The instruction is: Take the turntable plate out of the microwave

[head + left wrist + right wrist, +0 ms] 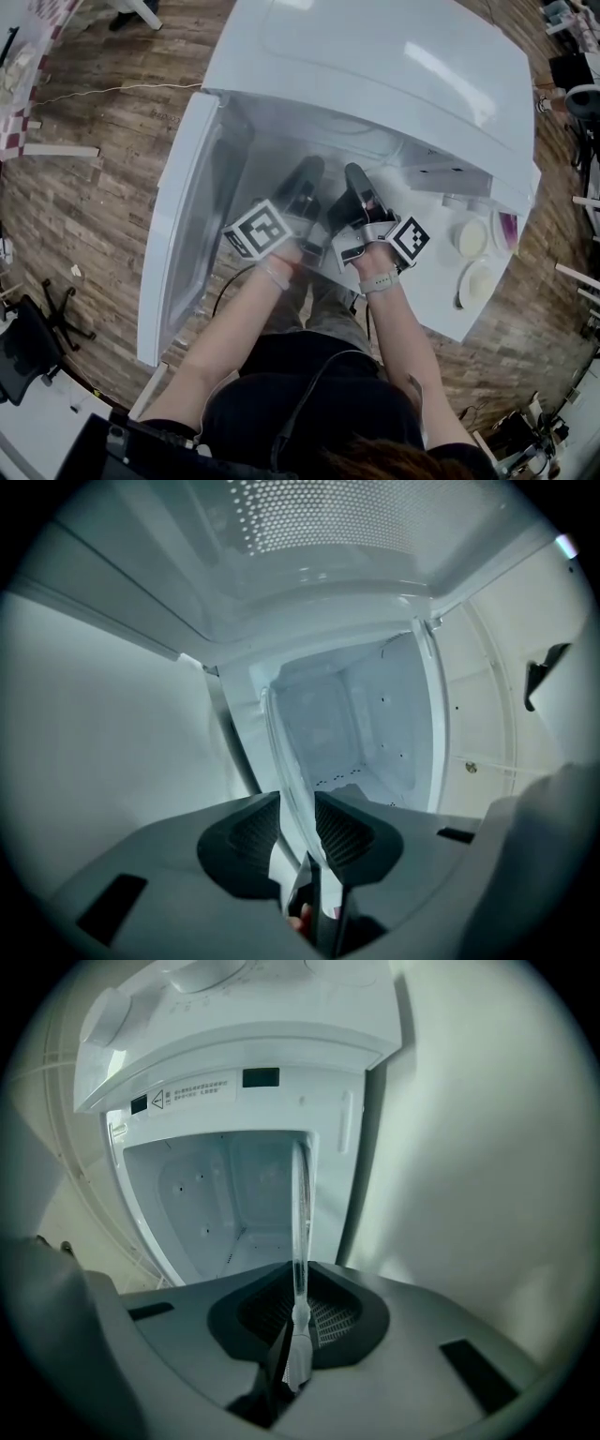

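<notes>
The left gripper (298, 832) has its jaws drawn close on the near rim of the glass plate (314, 747), the rim sitting between the ribbed pads. The right gripper (298, 1309) is likewise clamped narrowly on the plate's rim, seen edge-on there. Held by both, the plate reaches into the cavity of the white microwave (375, 56). Its door (183, 225) is swung wide to the left. The microwave stands on a wooden floor (84, 216).

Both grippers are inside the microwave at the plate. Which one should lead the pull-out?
Right, narrowly. The right gripper is shut squarely on the rim of the turntable plate, which it sees edge-on. The left gripper also holds the rim, but the glass runs skewed between its pads.
</notes>
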`<state>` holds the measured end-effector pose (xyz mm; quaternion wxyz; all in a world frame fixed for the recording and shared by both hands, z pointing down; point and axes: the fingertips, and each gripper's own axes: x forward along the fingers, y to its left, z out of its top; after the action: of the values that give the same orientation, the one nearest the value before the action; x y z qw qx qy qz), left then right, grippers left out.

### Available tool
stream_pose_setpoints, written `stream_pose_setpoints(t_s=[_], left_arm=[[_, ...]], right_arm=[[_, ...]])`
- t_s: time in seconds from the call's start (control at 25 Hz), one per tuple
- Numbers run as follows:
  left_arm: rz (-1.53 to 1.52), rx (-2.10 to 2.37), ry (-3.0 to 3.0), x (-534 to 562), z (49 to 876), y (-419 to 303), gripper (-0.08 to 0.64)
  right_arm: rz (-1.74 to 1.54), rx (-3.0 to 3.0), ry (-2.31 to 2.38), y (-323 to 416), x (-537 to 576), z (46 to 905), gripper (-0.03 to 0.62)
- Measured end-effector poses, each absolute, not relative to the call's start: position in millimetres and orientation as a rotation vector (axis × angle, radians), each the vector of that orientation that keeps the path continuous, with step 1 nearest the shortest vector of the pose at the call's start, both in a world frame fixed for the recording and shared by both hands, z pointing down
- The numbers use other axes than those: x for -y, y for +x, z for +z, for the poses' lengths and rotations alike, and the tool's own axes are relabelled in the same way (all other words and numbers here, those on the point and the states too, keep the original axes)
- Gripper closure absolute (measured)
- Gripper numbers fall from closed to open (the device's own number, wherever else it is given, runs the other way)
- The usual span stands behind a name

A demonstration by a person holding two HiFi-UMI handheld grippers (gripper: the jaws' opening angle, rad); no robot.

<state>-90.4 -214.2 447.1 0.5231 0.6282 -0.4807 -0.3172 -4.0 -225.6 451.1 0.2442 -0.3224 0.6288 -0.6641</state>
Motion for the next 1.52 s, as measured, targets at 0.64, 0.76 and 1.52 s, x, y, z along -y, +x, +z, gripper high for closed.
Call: stream_pose_setpoints(t_s=[0.64, 0.76, 1.52], left_arm=[[-0.822, 1.143, 1.427, 226.2, 453.4, -95.5, 0.456], [-0.841, 1.143, 1.405, 226.9, 453.4, -97.3, 0.465], [-0.913, 1.057, 1.293, 223.8, 457.2, -96.0, 0.525]], right_arm=[[-1.899, -1.746, -0.812, -0.1, 188.1, 453.6, 0.543], [-1.904, -1.748, -0.807, -1.6, 187.9, 453.1, 0.543], [-1.744, -1.748, -1.008, 42.0, 232.6, 455.3, 0.479]])
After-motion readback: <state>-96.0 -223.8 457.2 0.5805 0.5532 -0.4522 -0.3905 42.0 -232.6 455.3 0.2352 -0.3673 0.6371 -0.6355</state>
